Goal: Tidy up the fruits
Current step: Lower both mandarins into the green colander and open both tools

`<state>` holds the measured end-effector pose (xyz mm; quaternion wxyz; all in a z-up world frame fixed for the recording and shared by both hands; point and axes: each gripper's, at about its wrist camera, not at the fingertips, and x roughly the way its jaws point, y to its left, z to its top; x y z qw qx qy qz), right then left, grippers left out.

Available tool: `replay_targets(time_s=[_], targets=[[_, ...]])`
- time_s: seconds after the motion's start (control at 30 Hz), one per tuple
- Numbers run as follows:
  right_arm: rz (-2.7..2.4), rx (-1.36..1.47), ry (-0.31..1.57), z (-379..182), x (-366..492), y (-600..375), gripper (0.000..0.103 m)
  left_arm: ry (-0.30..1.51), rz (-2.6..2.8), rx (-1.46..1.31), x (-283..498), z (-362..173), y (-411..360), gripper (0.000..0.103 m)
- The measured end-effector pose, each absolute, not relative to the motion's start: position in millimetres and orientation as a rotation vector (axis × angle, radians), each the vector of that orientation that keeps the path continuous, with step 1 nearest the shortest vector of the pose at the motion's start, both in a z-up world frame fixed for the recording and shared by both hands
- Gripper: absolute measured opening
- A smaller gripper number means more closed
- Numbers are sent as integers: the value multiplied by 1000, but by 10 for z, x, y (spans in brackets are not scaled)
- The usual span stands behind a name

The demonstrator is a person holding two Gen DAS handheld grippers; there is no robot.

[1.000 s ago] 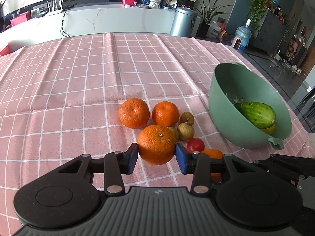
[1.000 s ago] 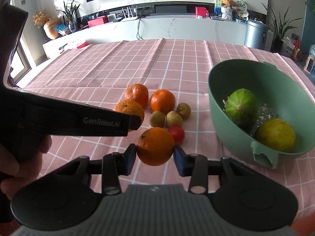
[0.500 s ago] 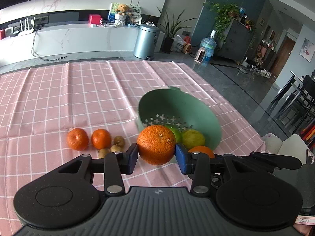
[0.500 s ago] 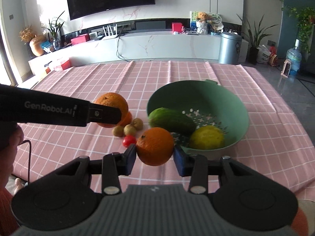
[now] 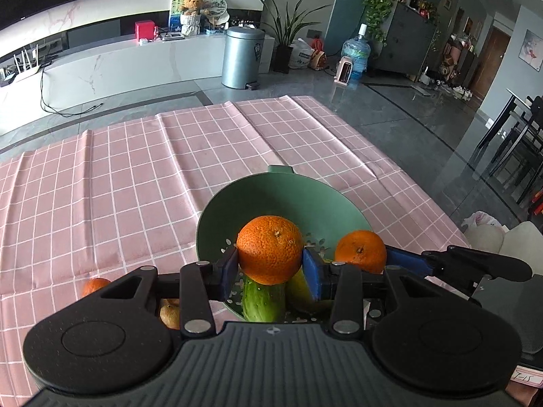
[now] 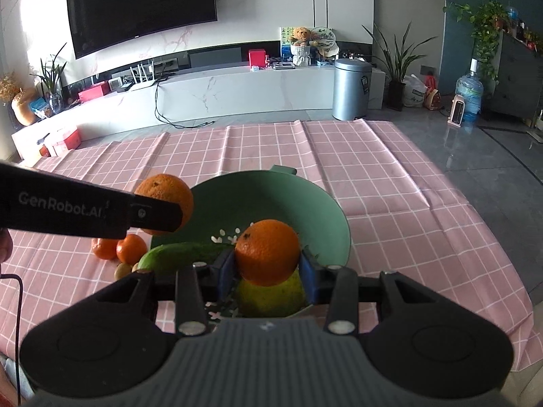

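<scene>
Overhead, two grippers, left gripper (image 5: pixel 269 264) and right gripper (image 6: pixel 267 268), each clamped on one orange; below, one green bowl (image 6: pixel 319 210) with one cucumber (image 6: pixel 183 251), one lemon (image 6: pixel 271 296).

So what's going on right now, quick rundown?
Left claw shut on an orange. Right claw shut on another orange. Both over the green bowl. Nothing in the way.

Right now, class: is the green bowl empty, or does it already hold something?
Not empty. The green bowl holds a cucumber and a yellow fruit; both held oranges hang above it.
</scene>
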<state>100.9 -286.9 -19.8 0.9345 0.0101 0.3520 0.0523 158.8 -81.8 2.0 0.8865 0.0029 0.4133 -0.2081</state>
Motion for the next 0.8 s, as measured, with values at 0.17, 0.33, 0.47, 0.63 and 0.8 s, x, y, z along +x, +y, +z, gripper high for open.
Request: replay_targets(time_s=[0.17,0.33,0.47,0.63,0.8], targets=[[84,19,751,-320,1280,-2880,38,919,-397,25,1802,-137,-799,46],[91,6,782,-451,1469,-2839,38,966,-387,47,1959,-263,-814,46],[99,4,800,-517,1558,-2825,38,992,-391,68,2048,-345,-849,46],[107,8,827,-588,1627,-2818,38,1008,-399,90,2102,-418,-892,47],[109,6,830,-606,1649,-2820,38,1012,-390,101,2127,-451,-907,47]])
